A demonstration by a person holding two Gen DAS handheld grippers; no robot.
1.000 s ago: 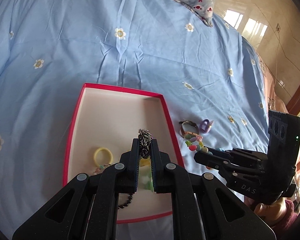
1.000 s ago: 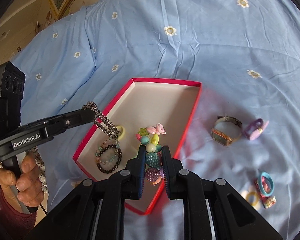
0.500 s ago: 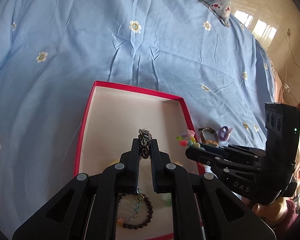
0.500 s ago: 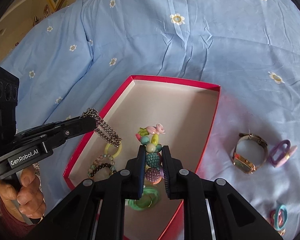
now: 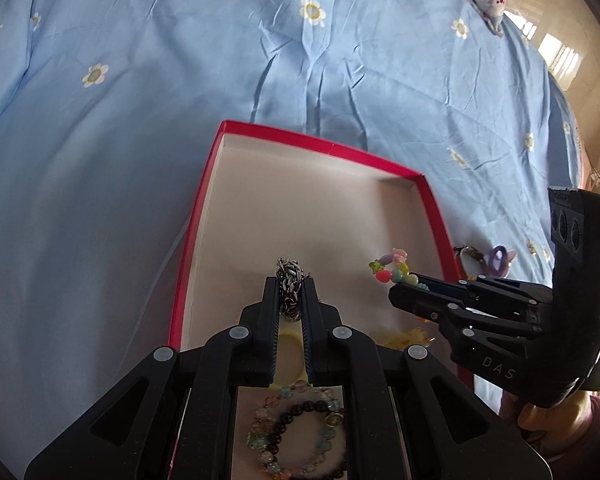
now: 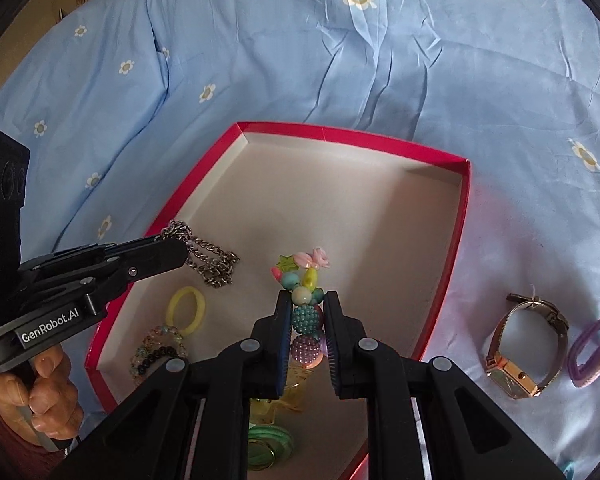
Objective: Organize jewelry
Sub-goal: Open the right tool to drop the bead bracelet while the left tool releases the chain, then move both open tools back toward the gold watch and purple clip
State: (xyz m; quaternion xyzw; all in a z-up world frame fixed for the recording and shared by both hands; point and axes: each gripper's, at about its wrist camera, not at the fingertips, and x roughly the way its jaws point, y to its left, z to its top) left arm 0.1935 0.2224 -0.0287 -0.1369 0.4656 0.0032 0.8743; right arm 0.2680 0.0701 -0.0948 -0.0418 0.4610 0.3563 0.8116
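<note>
Above the red box (image 5: 204,208), the left gripper (image 5: 291,292) pinches a silver chain (image 5: 289,280). A beaded bracelet (image 5: 296,432) lies inside the box, at its near end.

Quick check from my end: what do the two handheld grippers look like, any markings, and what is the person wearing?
Both are matte black plastic with linkage arms and silver-grey pivot pins. The left gripper reads "GenRobot.AI" in white; the right gripper reads "DAS" and has a green light on its upright housing, which carries three round lenses. The jaws have ribbed pads, bluish on the right. A dark reddish sleeve shows.
</note>
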